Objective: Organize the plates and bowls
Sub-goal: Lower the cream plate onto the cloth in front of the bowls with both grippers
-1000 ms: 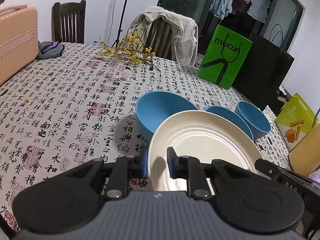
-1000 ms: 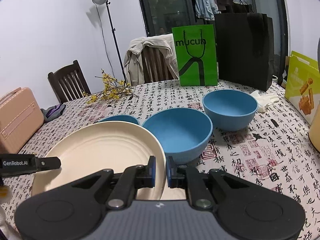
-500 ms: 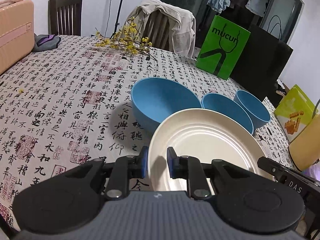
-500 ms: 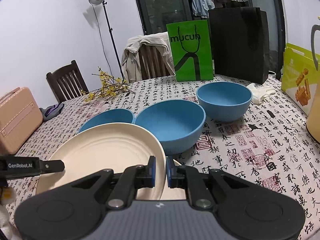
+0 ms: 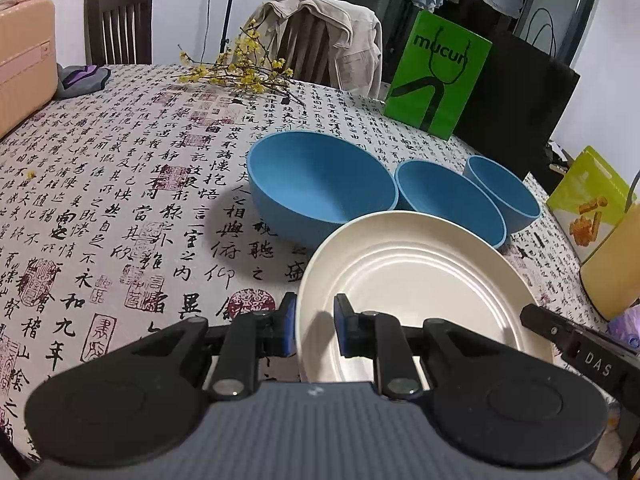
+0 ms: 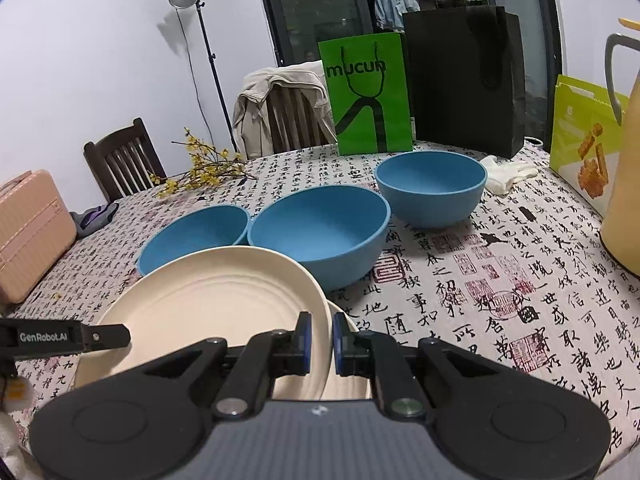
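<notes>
A cream plate [image 5: 416, 296] is held by both grippers over the table. My left gripper [image 5: 315, 326] is shut on its left rim. My right gripper [image 6: 319, 340] is shut on its right rim; the plate [image 6: 212, 312] shows there too, with a second cream plate [image 6: 346, 376] lying under it. Three blue bowls stand behind in a row: a large one [image 5: 320, 188], a middle one [image 5: 448, 200] and a far one [image 5: 504, 196]. In the right wrist view they are the left bowl [image 6: 196, 236], the centre bowl [image 6: 324, 236] and the far bowl [image 6: 432, 188].
The round table [image 5: 120, 184] has a calligraphy cloth. A green bag [image 6: 368, 96], black bag [image 6: 468, 80], yellow-green box [image 6: 584, 140] and yellow jug [image 6: 624, 184] stand at the back right. A pink case [image 6: 28, 236], flower sprigs [image 5: 236, 72] and chairs are at the left.
Both grippers with the plate have pulled back and lowered slightly; the bowls now look farther from the plate. The grips are unchanged.
</notes>
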`<state>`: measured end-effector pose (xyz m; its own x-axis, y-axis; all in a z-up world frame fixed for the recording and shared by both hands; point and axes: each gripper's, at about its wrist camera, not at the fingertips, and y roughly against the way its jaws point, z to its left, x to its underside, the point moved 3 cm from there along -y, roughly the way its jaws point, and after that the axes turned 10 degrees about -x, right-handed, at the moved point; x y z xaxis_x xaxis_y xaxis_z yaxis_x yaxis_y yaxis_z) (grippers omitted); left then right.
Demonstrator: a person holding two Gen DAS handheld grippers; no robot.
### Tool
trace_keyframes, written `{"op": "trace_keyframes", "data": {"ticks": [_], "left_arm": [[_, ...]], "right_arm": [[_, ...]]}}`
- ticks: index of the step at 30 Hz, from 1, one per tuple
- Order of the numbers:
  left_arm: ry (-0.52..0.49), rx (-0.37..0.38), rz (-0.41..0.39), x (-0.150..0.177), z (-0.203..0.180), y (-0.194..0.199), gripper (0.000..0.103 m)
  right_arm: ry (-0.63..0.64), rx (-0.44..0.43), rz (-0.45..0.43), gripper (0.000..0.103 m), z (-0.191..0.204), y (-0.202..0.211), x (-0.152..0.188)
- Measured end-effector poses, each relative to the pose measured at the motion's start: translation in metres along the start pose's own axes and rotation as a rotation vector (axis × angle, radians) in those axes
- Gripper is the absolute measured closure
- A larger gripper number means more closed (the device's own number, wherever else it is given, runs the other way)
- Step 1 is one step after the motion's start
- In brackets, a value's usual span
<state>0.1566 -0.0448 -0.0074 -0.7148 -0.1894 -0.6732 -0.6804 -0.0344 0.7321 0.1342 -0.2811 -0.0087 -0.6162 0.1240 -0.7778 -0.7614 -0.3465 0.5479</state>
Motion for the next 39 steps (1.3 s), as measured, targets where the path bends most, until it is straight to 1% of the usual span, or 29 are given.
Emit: {"op": "trace_keyframes", "data": {"ticks": [14, 18, 31, 39], "left_arm": [[-0.045, -0.025, 0.014, 0.015, -0.008, -0.013, 0.084], [-0.064, -0.038, 0.002, 0.017, -0.011, -0.015, 0.084], [-0.107, -0.079, -0.009, 0.025, -0.022, -0.030, 0.083], [-0.132, -0.099, -0.039, 0.026, -0.025, -0.032, 0.083]], "right_arm": [[0.016, 0.026, 0.018, 0.092, -0.005, -0.006, 0.011], [0.032, 0.041, 0.024, 0.092, -0.005, -0.009, 0.012], [0.127, 0.122, 0.039, 0.092, -0.003, -0.023, 0.021], [0.171, 0.143, 0.038, 0.092, -0.002, -0.029, 0.026]]}}
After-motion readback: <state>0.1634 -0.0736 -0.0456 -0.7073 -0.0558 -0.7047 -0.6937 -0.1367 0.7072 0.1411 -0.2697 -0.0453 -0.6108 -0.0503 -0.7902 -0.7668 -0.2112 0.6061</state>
